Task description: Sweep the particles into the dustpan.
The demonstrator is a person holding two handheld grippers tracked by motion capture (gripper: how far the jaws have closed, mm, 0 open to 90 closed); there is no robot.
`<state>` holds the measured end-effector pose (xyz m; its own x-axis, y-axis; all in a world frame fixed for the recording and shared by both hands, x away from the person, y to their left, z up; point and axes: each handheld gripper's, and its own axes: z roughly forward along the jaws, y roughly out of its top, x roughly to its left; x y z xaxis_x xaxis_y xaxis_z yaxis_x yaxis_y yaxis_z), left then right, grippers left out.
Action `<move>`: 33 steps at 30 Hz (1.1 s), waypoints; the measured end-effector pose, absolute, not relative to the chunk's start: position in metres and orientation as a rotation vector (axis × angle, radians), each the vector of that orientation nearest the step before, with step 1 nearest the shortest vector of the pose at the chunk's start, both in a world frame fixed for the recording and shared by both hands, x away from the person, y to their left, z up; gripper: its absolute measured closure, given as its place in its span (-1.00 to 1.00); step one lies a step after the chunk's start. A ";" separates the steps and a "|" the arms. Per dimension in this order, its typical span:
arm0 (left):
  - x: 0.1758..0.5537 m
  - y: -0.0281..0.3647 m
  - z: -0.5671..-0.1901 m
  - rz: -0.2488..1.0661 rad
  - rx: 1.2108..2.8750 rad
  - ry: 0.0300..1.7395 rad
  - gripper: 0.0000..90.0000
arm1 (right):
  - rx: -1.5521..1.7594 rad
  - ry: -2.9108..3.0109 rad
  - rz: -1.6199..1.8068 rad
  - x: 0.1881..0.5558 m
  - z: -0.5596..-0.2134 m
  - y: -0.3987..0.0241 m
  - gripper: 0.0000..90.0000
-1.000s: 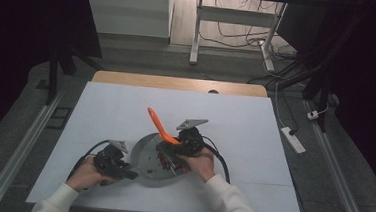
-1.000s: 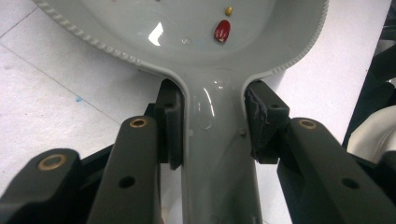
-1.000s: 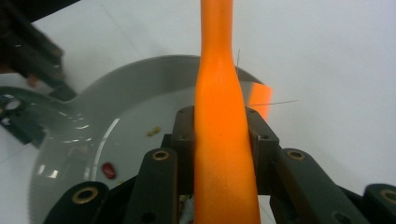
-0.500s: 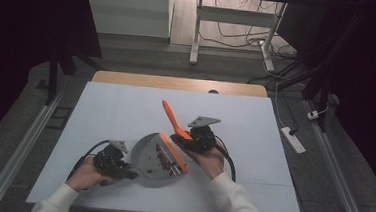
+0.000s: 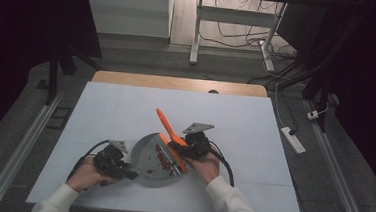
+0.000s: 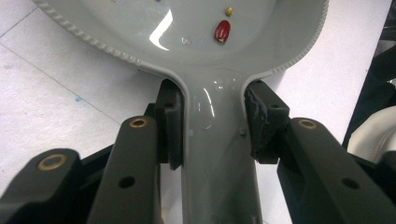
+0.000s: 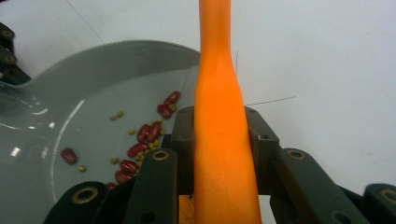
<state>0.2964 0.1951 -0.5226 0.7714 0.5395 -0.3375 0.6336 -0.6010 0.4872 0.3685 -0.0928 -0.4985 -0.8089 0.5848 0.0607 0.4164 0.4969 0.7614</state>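
White sheeting covers the table (image 5: 125, 111), with a strip of bare wood along its far edge and dark floor, cables and a metal stand beyond. Near the table's front edge, about midway across, lies a grey dustpan (image 5: 148, 159), smooth and glossy, with a flat scoop, a raised ribbed rim and a narrow handle pointing toward the person's left. Scattered in its scoop are dark red beans (image 7: 140, 149), oval and shiny, mixed with tiny yellow-green grains (image 7: 116, 114).

The left gripper (image 5: 114, 162), held in the left hand (image 5: 87, 175), has its jaws closed on the dustpan's handle; in the left gripper view the two black pads (image 6: 169, 122) press against either side of the grey neck just where it widens into the scoop. One single bean and one grain sit on the gleaming surface ahead of them.

The right gripper (image 5: 189, 146), held in the right hand (image 5: 206, 165), is clamped on an orange brush (image 5: 167, 127), its smooth matte handle pinched between the pads and slanting up and away over the table. The brush's lower end sits at the dustpan's right edge, beside the beans.

Open white surface lies on all sides, widest toward the far edge; the front edge is close behind the hands.
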 end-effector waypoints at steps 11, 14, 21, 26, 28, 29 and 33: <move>0.297 0.195 -0.523 -0.210 2.362 0.871 0.36 | 0.875 2.513 1.403 0.362 -0.484 -0.090 0.56; 0.296 0.195 -0.523 -0.210 2.362 0.871 0.36 | 0.872 2.474 1.387 0.364 -0.479 -0.097 0.56; 0.296 0.196 -0.523 -0.206 2.359 0.869 0.36 | 0.922 2.414 1.345 0.373 -0.474 -0.119 0.56; 0.295 0.196 -0.522 -0.188 2.353 0.862 0.36 | 0.923 2.408 1.330 0.374 -0.472 -0.129 0.56; 0.294 0.196 -0.521 -0.183 2.347 0.859 0.36 | 0.923 2.409 1.322 0.373 -0.472 -0.132 0.56; 0.293 0.196 -0.521 -0.180 2.348 0.859 0.36 | 0.921 2.410 1.322 0.372 -0.472 -0.133 0.56; 0.291 0.196 -0.520 -0.171 2.342 0.860 0.36 | 0.901 2.419 1.303 0.370 -0.470 -0.139 0.56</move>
<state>0.2914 0.1964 -0.5204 0.7783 0.5396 -0.3211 0.6213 -0.5881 0.5177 0.3695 -0.1386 -0.4704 -0.7779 0.6245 0.0694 0.4015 0.4091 0.8194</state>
